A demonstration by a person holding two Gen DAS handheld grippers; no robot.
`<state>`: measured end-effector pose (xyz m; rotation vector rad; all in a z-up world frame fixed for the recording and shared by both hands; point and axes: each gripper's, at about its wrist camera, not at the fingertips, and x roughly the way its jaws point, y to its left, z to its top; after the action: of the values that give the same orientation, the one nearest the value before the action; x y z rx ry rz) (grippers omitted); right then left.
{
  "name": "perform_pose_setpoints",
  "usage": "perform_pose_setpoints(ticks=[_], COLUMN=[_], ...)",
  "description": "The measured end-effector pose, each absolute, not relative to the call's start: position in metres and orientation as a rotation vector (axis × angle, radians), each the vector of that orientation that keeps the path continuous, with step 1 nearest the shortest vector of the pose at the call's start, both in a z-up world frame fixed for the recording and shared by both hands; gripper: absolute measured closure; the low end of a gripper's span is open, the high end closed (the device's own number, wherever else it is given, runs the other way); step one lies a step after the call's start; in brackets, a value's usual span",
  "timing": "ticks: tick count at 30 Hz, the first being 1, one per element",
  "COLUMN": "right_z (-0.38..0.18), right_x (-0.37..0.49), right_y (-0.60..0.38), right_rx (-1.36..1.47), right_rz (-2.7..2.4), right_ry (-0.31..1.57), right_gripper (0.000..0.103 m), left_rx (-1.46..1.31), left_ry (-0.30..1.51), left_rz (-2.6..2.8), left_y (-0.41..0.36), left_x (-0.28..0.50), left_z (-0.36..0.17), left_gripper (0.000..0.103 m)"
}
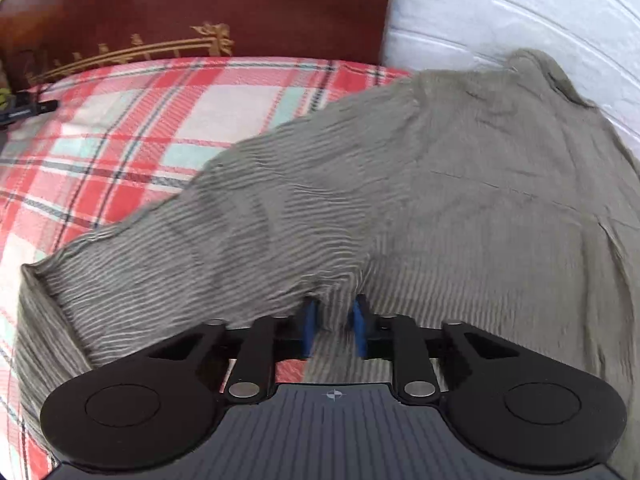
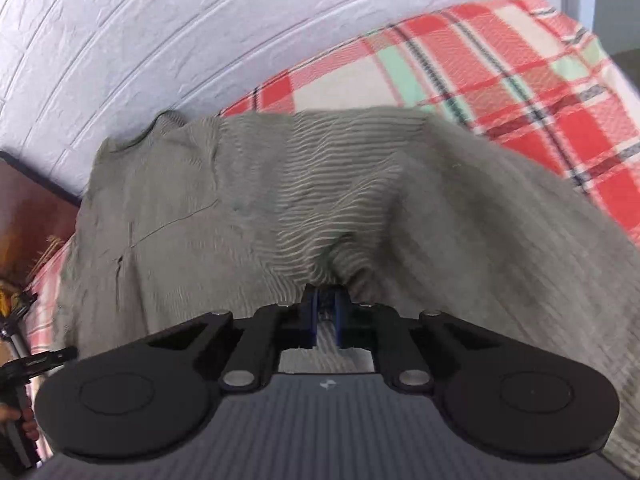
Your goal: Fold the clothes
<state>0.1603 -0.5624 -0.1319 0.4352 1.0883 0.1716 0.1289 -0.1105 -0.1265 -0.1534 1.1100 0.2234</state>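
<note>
Grey-green ribbed knit garment (image 1: 440, 184) spread on red plaid bedsheet (image 1: 120, 128) by the white wall; left gripper (image 1: 334, 324) and right gripper (image 2: 325, 312) each pinch bunched cloth, likely to carry a fold across.

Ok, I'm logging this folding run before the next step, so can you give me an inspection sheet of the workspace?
Surface: bed with a red plaid sheet, bare to one side of the garment.
Job's things: one grey ribbed garment, partly lifted and rumpled, blurred in places.
Clutter: dark objects at the bed's edge by the headboard; too small to identify.
Grippers: left gripper has its jaws closed on a bunch of the garment; right gripper has its jaws pinching a fold of it too.
Cables: nothing seen.
Surroundings: dark wooden headboard with gold trim, white brick-pattern wall alongside the bed.
</note>
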Motion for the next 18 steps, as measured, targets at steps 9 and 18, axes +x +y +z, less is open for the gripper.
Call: perform_pose_setpoints(ticks=[9, 18], right_z=[-0.132, -0.125], right_x=[0.168, 0.156], right_y=[-0.570, -0.599], right_rx=[0.377, 0.390], right_rz=[0.127, 0.071], right_ry=[1.070, 1.078], right_gripper=[0.103, 0.102], left_rx=[-0.126, -0.071], left_ry=[1.083, 1.106], left_rz=[0.251, 0.239], left_y=[-0.107, -0.110], left_x=[0.126, 0.117], left_z=[-0.127, -0.118], left_gripper=[0.089, 0.046])
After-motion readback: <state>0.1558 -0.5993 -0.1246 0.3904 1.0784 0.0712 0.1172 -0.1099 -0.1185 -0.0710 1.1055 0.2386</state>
